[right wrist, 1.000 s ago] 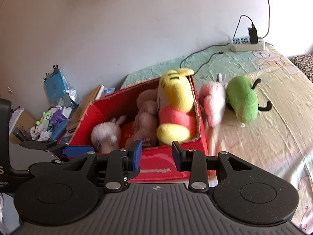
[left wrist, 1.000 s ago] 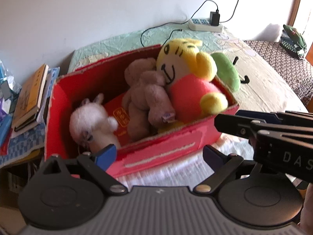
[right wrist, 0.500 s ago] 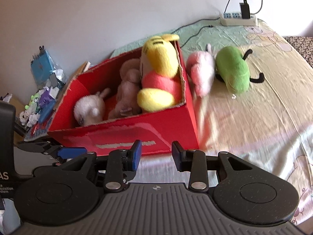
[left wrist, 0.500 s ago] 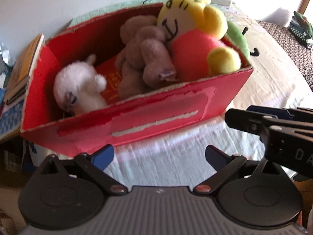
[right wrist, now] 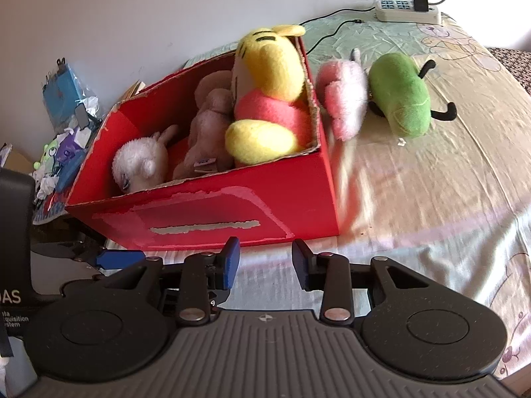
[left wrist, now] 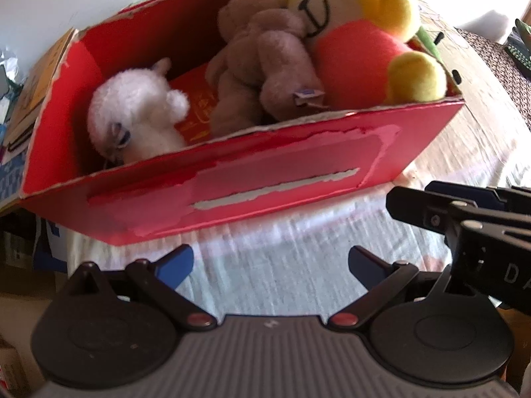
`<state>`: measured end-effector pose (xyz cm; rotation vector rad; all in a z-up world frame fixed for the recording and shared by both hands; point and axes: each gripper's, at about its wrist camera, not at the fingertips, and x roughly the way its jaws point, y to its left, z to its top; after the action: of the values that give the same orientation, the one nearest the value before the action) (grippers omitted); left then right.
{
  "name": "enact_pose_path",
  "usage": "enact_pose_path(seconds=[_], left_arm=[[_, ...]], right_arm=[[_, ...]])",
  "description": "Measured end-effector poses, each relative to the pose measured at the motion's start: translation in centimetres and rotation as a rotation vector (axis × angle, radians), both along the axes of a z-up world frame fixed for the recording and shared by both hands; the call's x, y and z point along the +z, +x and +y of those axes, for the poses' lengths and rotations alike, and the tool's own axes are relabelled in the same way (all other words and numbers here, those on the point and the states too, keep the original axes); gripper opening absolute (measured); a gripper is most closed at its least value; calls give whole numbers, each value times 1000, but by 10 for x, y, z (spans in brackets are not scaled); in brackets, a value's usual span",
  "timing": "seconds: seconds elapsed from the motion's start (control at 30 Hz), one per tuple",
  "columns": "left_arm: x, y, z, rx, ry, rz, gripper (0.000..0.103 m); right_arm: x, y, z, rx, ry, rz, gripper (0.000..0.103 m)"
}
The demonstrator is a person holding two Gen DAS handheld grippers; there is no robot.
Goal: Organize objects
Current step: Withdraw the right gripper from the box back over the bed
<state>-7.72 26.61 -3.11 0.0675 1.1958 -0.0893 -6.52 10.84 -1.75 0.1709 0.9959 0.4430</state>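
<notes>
A red cardboard box (left wrist: 265, 192) (right wrist: 215, 219) stands on the bed. Inside it are a white plush (left wrist: 136, 116), a brown plush (left wrist: 262, 73) and a yellow plush with a red shirt (left wrist: 358, 33). Outside the box's right wall lie a pink plush (right wrist: 343, 99) and a green plush (right wrist: 401, 96). My left gripper (left wrist: 270, 262) is open wide, low before the box's near wall, with nothing between its fingers. Beside it, my right gripper (right wrist: 265, 260) is partly open and its jaws are opening, with nothing between them.
A power strip (right wrist: 406, 11) with cables sits at the bed's far end by the wall. Books (left wrist: 36, 93) and a blue packet with clutter (right wrist: 66, 96) lie left of the box. Patterned sheet (right wrist: 431, 199) stretches to the right.
Both grippers have sunk and tipped downward toward the box's near wall, which now fills more of each view. The right jaws stand slightly wider. The toys have not moved.
</notes>
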Motion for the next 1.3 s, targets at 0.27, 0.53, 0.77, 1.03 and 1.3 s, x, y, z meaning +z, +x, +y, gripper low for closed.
enact_pose_path(seconds=[0.27, 0.53, 0.77, 1.03, 1.3], left_arm=[[-1, -2, 10, 14, 32, 14, 100], [16, -11, 22, 19, 52, -12, 99], [40, -13, 31, 25, 67, -70, 99], [61, -14, 35, -1, 80, -159, 99], [65, -12, 17, -56, 71, -187, 99]], right_arm=[[1, 1, 14, 26, -15, -6, 40], [8, 0, 28, 76, -7, -33, 40], [23, -3, 36, 108, 28, -59, 40], [39, -7, 33, 99, 53, -110, 40], [42, -14, 18, 17, 54, -127, 40]])
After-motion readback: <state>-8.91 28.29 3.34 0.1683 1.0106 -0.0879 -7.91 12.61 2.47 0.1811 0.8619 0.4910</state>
